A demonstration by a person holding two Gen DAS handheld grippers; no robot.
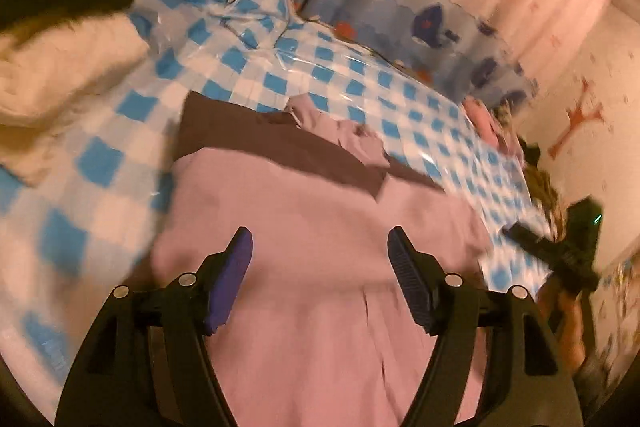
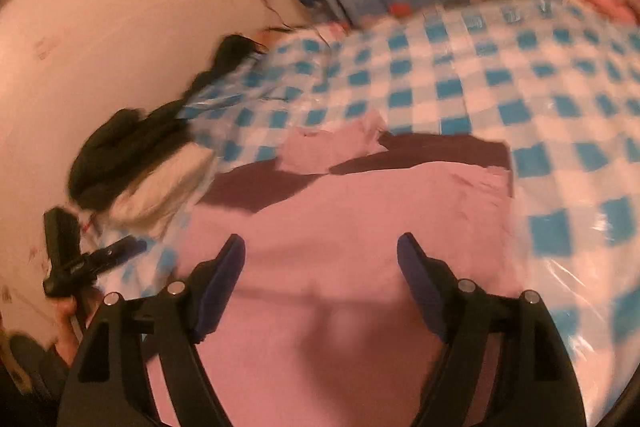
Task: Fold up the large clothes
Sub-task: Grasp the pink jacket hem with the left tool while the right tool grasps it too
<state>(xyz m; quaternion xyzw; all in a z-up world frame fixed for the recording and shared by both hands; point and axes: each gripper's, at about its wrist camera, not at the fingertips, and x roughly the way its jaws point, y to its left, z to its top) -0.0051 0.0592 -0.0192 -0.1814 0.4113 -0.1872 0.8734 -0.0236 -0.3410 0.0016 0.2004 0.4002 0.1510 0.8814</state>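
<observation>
Folding looks partly done: pink garment (image 1: 320, 247) lies doubled over its dark layer (image 1: 280, 143) on the checkered sheet (image 1: 360, 75); left gripper (image 1: 320, 251) and right gripper (image 2: 320, 255) both gape apart, holding nothing.

The garment (image 1: 320, 267) lies on the plastic sheet (image 1: 360, 79) that covers the bed, with a second piece of cloth (image 1: 280, 143) partly under its far edge. A pile of clothes (image 1: 60, 39) sits to the left — near the wall. Beyond the sheet's far side stands a patterned cushion (image 1: 400, 7).
</observation>
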